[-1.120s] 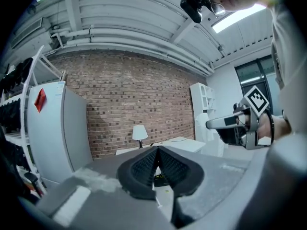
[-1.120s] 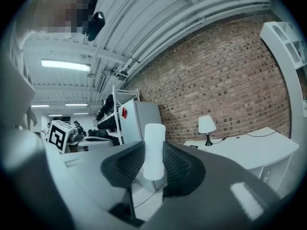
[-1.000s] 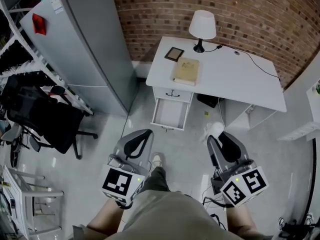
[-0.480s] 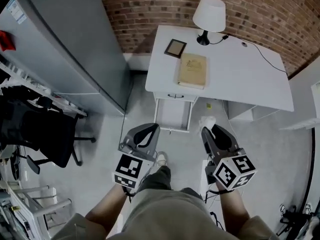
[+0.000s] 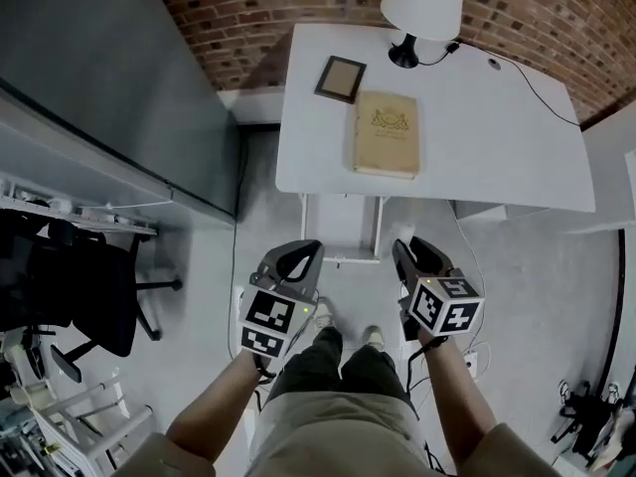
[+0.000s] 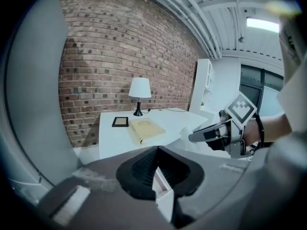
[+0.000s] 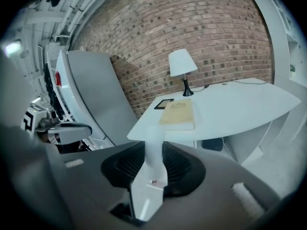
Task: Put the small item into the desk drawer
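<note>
An open white drawer juts out under the left front of the white desk. My right gripper hovers just in front of the drawer's right corner. In the right gripper view it is shut on a small white item that sticks up between the ribbed pads. My left gripper hangs beside it in front of the drawer's left corner. Its jaws meet at the tips with nothing between them. The item is hidden in the head view.
On the desk lie a tan book and a small dark frame, with a white lamp and its cable behind. A tall grey cabinet flanks the desk's left. A black office chair stands at the left. My feet are below the drawer.
I have stepped toward the desk, so it and the drawer fill more of the view. Both grippers have come closer together and up to the drawer's front. The white item stays gripped.
</note>
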### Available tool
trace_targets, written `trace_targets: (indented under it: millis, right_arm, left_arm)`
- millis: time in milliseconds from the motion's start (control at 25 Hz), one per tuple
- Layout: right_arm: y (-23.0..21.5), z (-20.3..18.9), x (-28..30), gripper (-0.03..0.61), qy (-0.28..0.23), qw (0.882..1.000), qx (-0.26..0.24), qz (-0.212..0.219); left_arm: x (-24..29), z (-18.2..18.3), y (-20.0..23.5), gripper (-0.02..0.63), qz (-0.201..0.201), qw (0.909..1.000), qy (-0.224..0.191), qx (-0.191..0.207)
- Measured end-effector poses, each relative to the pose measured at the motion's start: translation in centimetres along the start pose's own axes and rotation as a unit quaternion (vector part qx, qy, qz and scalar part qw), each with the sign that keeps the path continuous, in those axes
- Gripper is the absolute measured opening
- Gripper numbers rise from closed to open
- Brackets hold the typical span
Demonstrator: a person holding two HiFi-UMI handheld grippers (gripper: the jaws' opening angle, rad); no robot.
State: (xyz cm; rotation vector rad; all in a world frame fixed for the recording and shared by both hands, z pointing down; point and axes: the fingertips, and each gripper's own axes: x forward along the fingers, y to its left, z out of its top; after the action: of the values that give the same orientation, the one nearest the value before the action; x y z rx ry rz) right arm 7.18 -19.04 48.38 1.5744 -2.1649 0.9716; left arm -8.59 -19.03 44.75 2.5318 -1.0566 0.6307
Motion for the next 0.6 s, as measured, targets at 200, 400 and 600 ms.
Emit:
trace_targets:
  millis: [200,400,600]
  right_arm:
    - [-4.1,-3.4,7.2,0.123,0.045,0.998,0.036,-0.011]
    - [-6.9,-8.0,13.2,0.123,0.098,0.993,0.061,-0.01]
    - [-9.2,-12.3,18.1,0.123,0.133,0.989,0.062,-0.011]
  left_arm:
    - [5.4,-3.8,1.1,0.003,-0.022,0.9991,0.029,-0.02]
    - [9.6,-6.8,1.3,0.003,-0.03,0.9973,0.035,-0.057]
    - [14.2,-11.5,2.3,0.003,-0.015,0.9958,0.058,-0.069]
